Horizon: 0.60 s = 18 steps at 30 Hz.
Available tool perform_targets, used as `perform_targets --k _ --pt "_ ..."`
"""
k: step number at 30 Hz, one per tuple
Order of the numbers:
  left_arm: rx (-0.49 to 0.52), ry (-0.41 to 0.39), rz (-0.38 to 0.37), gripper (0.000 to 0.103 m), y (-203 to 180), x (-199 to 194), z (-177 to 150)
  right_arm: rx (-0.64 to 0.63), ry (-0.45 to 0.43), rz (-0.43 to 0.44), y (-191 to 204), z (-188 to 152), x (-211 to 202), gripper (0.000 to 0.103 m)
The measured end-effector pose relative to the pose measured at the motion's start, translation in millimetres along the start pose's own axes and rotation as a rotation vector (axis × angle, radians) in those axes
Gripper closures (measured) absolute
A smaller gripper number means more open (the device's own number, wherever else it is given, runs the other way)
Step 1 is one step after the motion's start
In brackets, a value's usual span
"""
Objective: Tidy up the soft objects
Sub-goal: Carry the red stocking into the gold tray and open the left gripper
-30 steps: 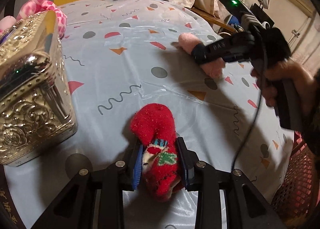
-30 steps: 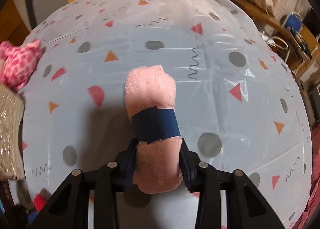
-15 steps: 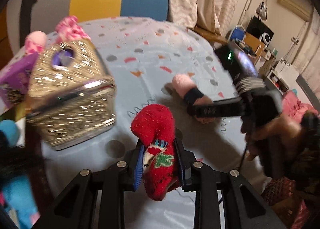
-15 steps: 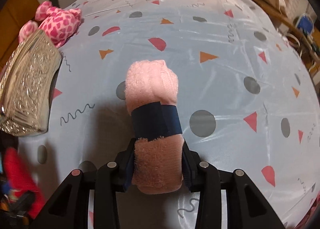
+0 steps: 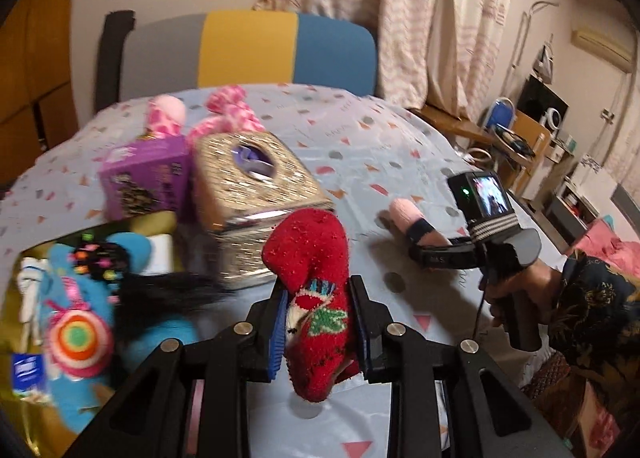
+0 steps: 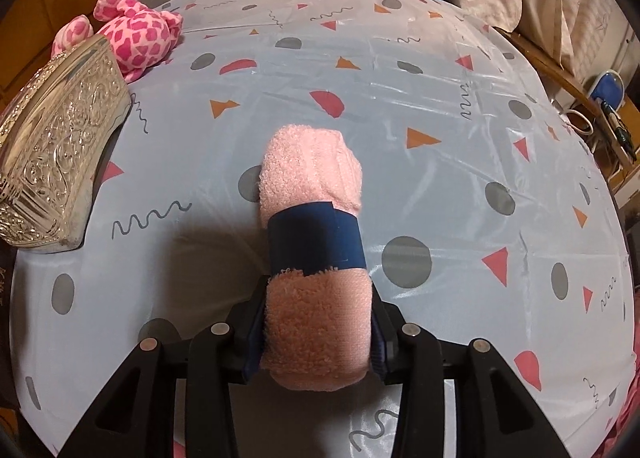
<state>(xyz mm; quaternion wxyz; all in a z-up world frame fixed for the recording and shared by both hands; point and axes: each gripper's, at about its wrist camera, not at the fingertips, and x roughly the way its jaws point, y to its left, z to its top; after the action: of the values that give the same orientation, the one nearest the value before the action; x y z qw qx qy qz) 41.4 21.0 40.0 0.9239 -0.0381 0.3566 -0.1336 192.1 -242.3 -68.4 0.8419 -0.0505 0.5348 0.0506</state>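
We take the table (image 6: 440,69) as our landmark; it wears a pale blue cloth with dots and triangles. At its left edge, seen only from the left wrist, sits a bin (image 5: 24,390) already holding a blue plush toy (image 5: 80,322) and other soft things. Further in on the table stands a shiny embossed tissue box (image 5: 256,193), with a purple box (image 5: 140,181) against its left side and a pink spotted plush (image 6: 136,33) behind it.

Our left gripper (image 5: 318,328) is clamped narrow on a red sock (image 5: 312,282), which hangs clear above the table, near the bin side. Our right gripper (image 6: 318,332) has the pink rolled towel (image 6: 312,242), bound by a dark blue band, between its jaws; the pads touch the roll's flanks, and the roll seems to lie on the table near its middle.

We judge the step in hand to be carrying the sock to the bin. To do it well, we should keep the squeeze firm, pass the sock above the tissue box corner, and let go only once it is over the bin's open top. The towel grip needs to be snug before lifting, and low on the roll so the band does not slip.

The left view alone shows the bin, the purple box and the person's hand (image 5: 516,290) on the right handle. The right view alone shows how the pads meet the towel.
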Motion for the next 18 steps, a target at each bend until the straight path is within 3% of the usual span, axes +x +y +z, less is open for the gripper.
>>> perform_targets --k 9,18 --pt "-0.076 -0.025 0.086 0.074 37.2 -22.7 -8.1 -0.018 -0.004 -0.009 2.3 0.1 0.5 0.061" --pt "-0.141 -0.048 0.120 0.073 79.6 -48.6 -19.4 -0.041 -0.014 -0.023 4.2 -1.6 -0.5 0.061"
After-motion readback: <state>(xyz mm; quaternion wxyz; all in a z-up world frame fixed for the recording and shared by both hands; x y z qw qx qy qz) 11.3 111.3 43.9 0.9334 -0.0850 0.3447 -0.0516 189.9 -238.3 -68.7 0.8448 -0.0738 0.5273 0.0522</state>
